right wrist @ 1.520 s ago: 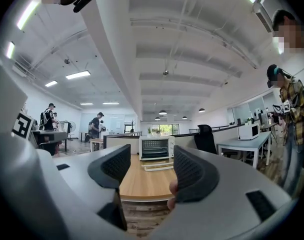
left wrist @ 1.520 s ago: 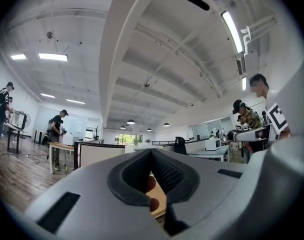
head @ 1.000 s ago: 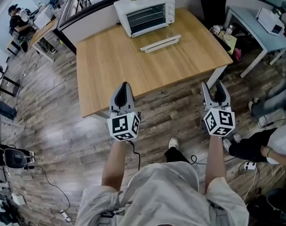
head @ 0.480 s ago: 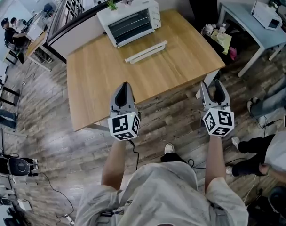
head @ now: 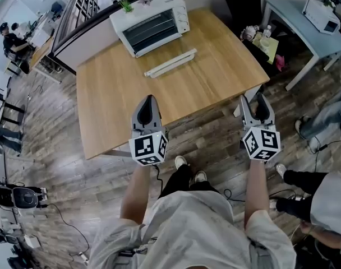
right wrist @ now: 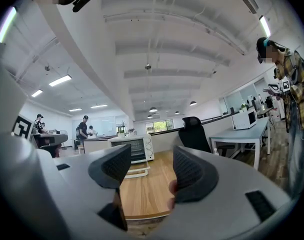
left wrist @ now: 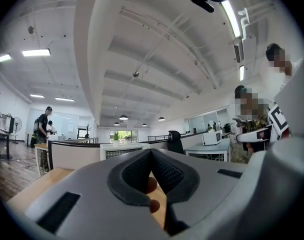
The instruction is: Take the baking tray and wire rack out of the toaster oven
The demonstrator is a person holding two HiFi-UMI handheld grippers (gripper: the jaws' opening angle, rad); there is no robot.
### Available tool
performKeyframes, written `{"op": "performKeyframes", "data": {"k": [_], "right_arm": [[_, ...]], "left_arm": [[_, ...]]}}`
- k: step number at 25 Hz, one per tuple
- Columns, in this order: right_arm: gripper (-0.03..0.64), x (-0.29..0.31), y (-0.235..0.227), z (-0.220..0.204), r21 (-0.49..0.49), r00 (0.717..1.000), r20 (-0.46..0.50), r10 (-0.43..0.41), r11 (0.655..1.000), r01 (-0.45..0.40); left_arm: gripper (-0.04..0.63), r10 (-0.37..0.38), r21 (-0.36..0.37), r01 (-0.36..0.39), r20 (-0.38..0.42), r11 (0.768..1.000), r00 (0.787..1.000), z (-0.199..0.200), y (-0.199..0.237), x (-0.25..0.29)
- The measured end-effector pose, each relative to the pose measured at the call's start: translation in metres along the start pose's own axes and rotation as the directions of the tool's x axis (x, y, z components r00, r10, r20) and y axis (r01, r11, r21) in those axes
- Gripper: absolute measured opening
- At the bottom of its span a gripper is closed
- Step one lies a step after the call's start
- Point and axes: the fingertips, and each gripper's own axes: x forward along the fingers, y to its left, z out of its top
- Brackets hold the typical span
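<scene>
Head view: both tools are held level over the floor at the near edge of the table (head: 114,94), too far out to reach anything, which suits an approach. The left tool (head: 147,101) has its jaws together. The right tool (head: 253,101) has them apart, probably readied for pulling. The toaster oven (head: 150,20) stands at the far edge, well apart from both, its door (head: 170,63) seemingly folded down. The baking tray and wire rack are presumably in its dark cavity, too small to tell apart.

Left gripper view: the left tool's pads (left wrist: 164,171) meet on nothing, and the toaster oven (left wrist: 114,151) peeks out beyond them.

Right gripper view: the right tool's (right wrist: 152,156) empty gap frames bare table, with the toaster oven (right wrist: 132,149) ahead, slightly left.
</scene>
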Motion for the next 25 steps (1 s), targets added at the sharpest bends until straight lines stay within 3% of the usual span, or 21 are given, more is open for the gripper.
{"op": "performKeyframes", "data": {"k": [14, 25], "right_arm": [[0.275, 0.106, 0.016, -0.002, -0.034, 1.000, -0.023, 0.016, 0.999, -0.017], [0.275, 0.229, 0.090, -0.003, -0.085, 0.991, -0.050, 0.123, 0.988, -0.127]], "left_arm": [[0.014, 0.009, -0.046, -0.009, 0.009, 0.999, 1.000, -0.024, 0.050, 0.091], [0.014, 0.097, -0.055, -0.094, 0.037, 0.994, 0.995, -0.027, 0.148, 0.148]]}}
